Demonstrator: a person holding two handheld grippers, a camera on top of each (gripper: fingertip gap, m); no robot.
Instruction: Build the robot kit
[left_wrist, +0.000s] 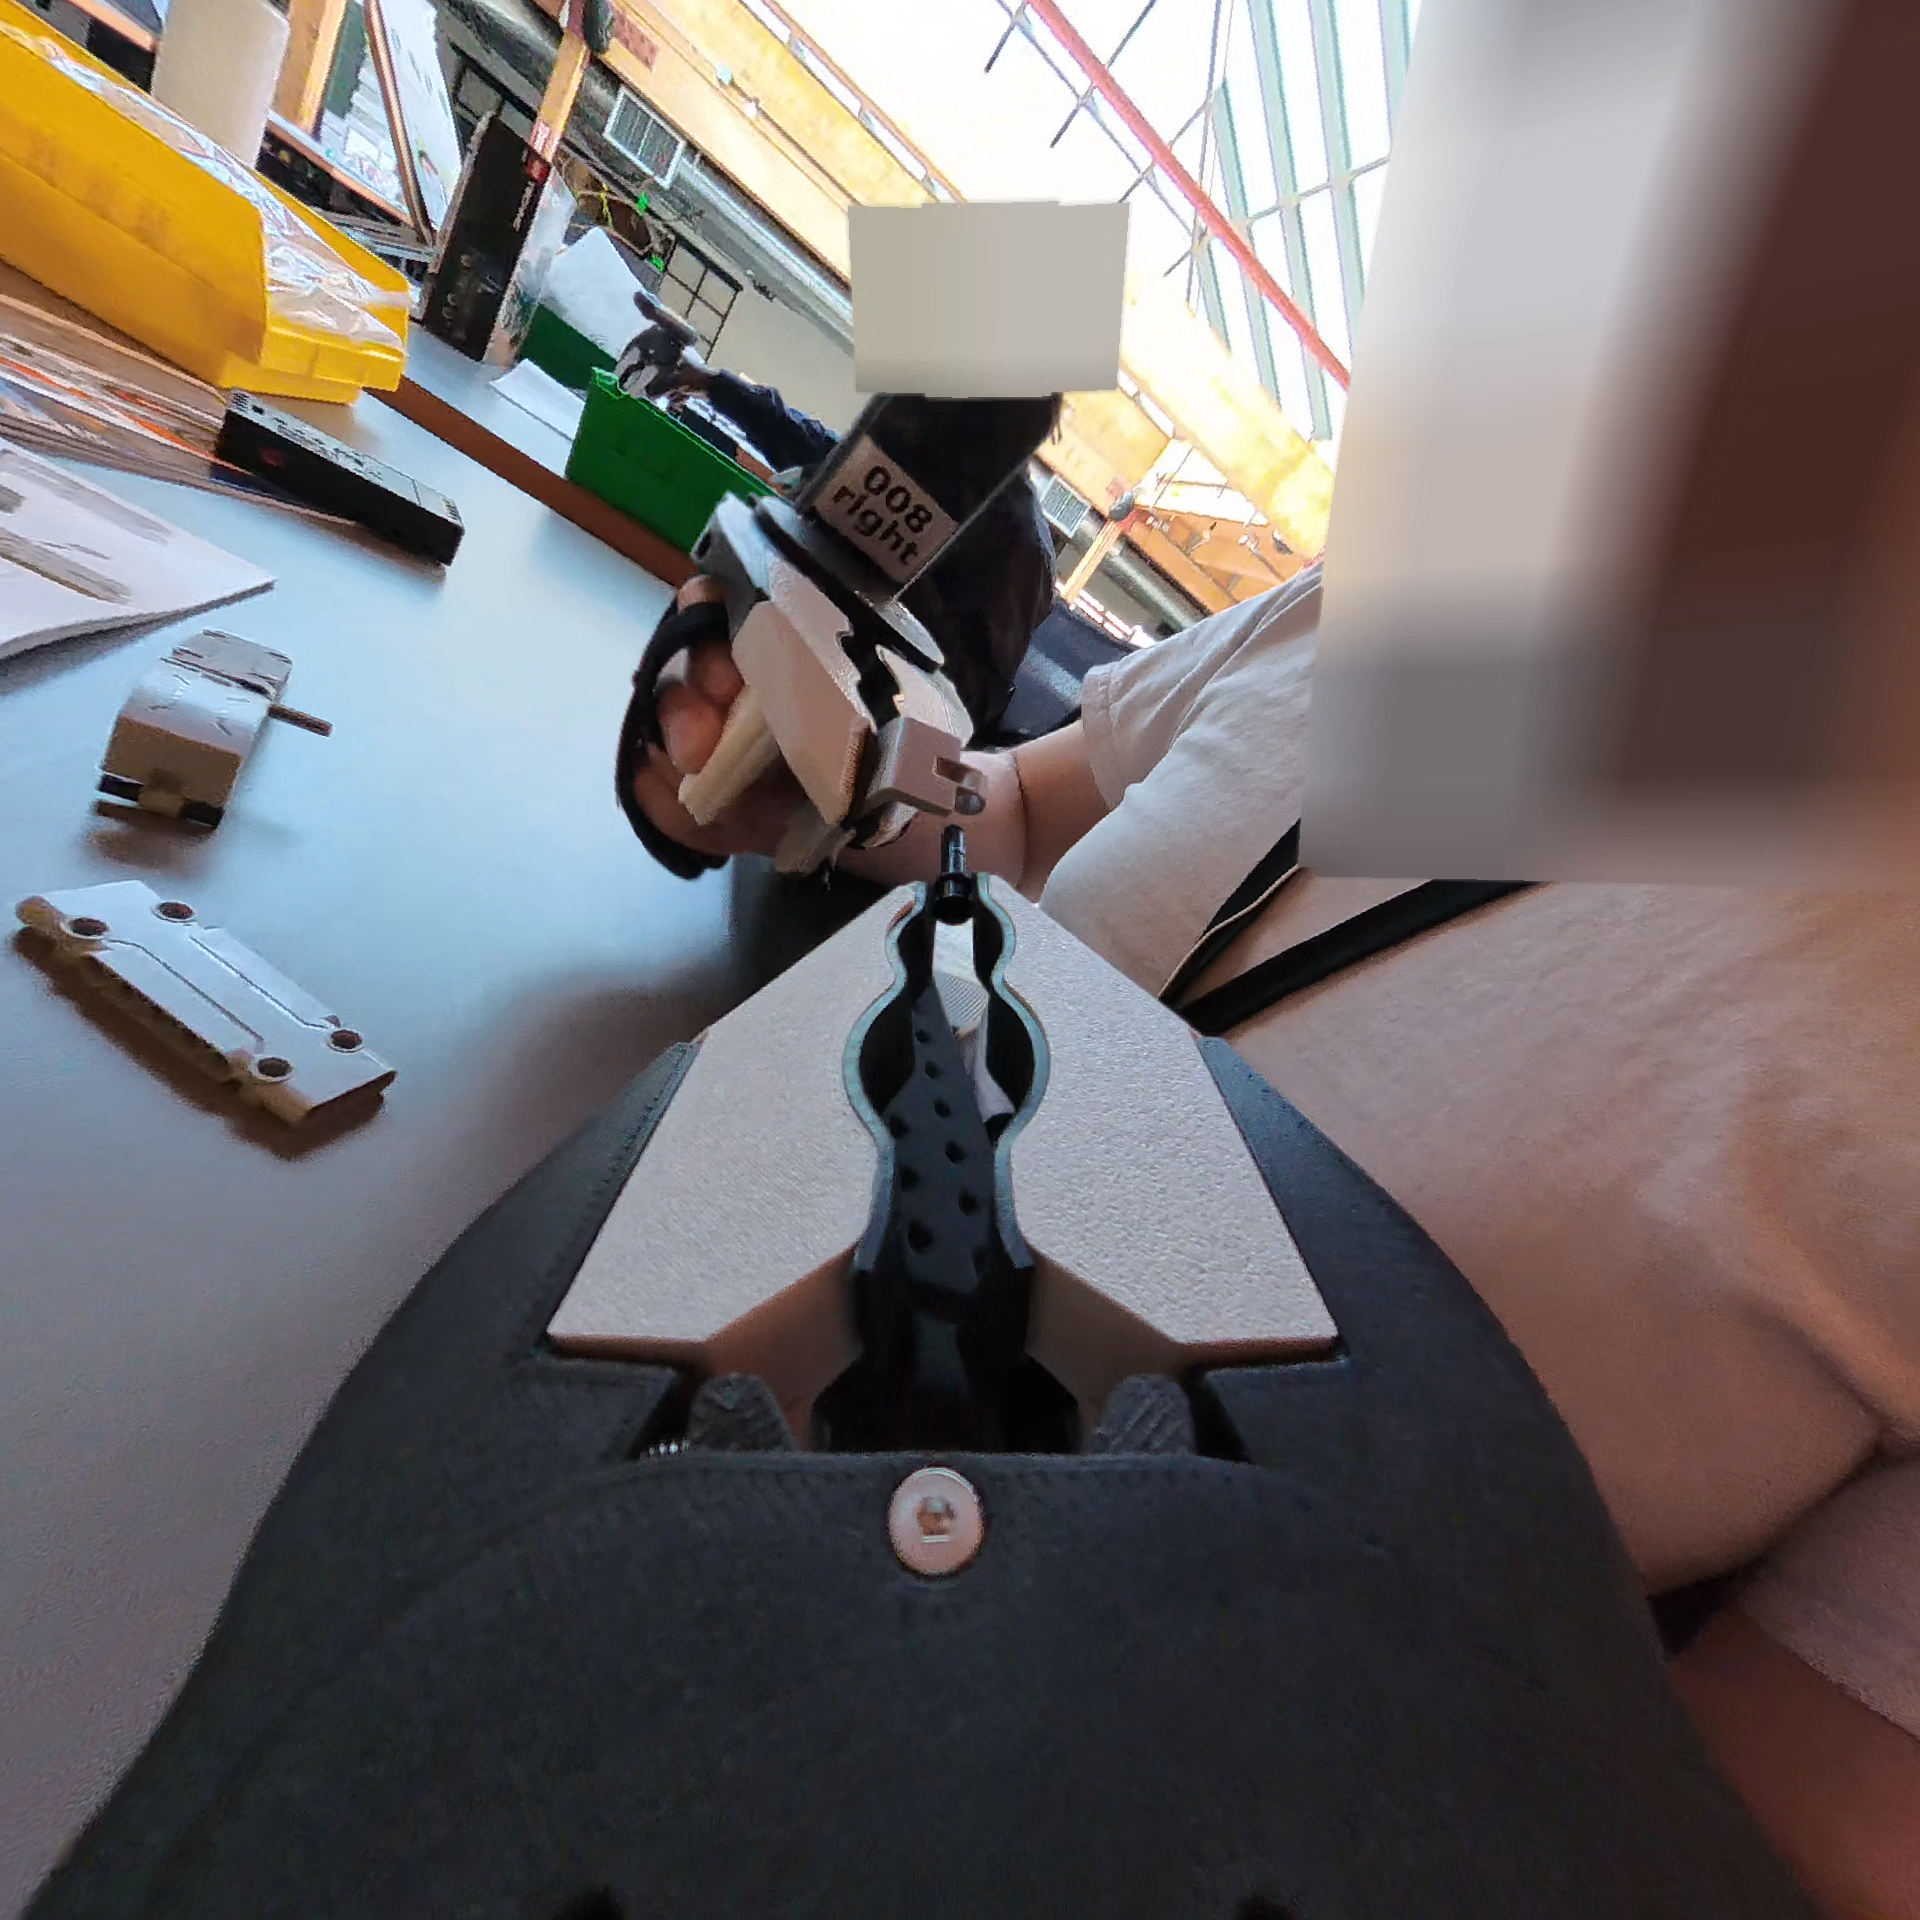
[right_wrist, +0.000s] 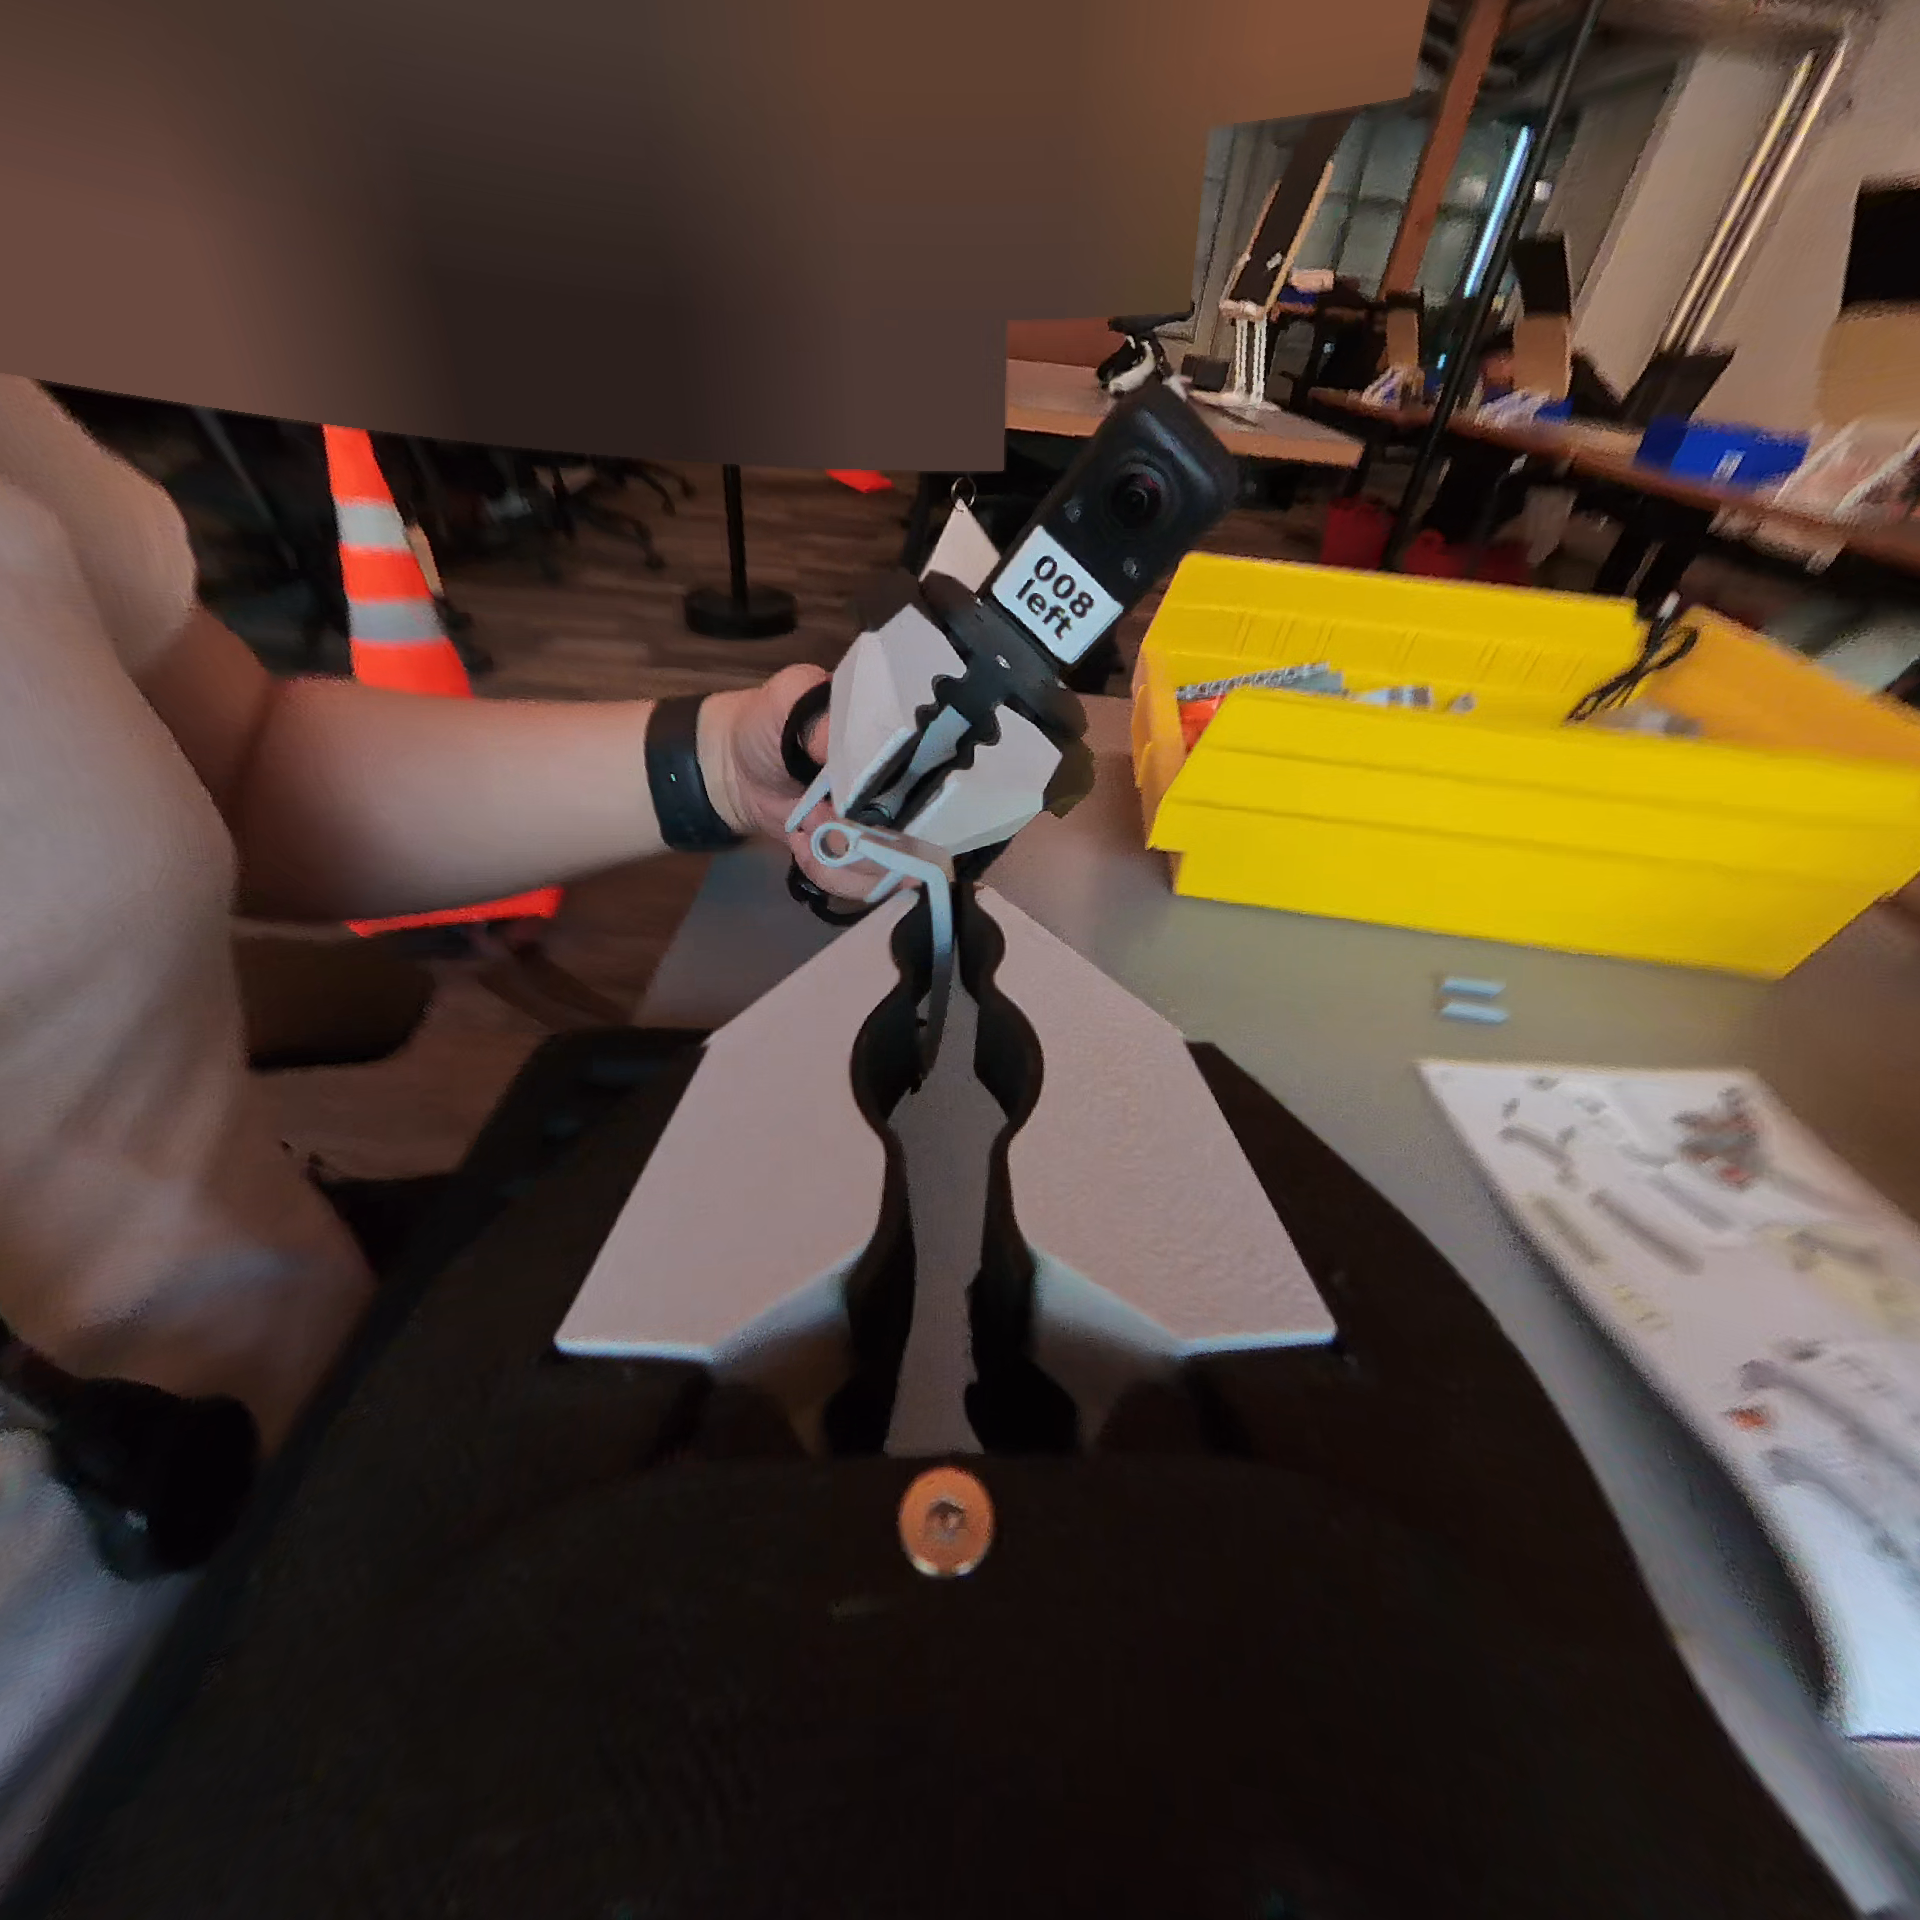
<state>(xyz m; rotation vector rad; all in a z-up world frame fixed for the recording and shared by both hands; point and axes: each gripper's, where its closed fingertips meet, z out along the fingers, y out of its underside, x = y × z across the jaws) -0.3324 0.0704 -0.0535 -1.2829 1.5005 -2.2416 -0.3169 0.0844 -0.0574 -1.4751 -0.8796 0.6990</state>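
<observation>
My left gripper (left_wrist: 948, 906) is shut on a black perforated beam (left_wrist: 935, 1143), and a black pin (left_wrist: 951, 860) sticks out past the fingertips. My right gripper (right_wrist: 940, 920) is shut on a grey bent part (right_wrist: 940, 961) with a ring at its far end (right_wrist: 833, 842). The two grippers face each other above the table's near edge. In the left wrist view the right gripper (left_wrist: 935, 800) holds the grey part (left_wrist: 935, 769) just above the pin, a small gap apart. In the right wrist view the left gripper (right_wrist: 883, 821) sits right behind the ring.
Two grey built assemblies (left_wrist: 197, 717) (left_wrist: 208, 997) lie on the grey table (left_wrist: 468, 779). An instruction booklet (right_wrist: 1714, 1299), yellow bins (right_wrist: 1507, 790), a black box (left_wrist: 343, 478), a green bin (left_wrist: 644, 457) and two small grey pieces (right_wrist: 1470, 1000) are there too. An orange cone (right_wrist: 384, 561) stands on the floor. The grippers are tip to tip, or close to it.
</observation>
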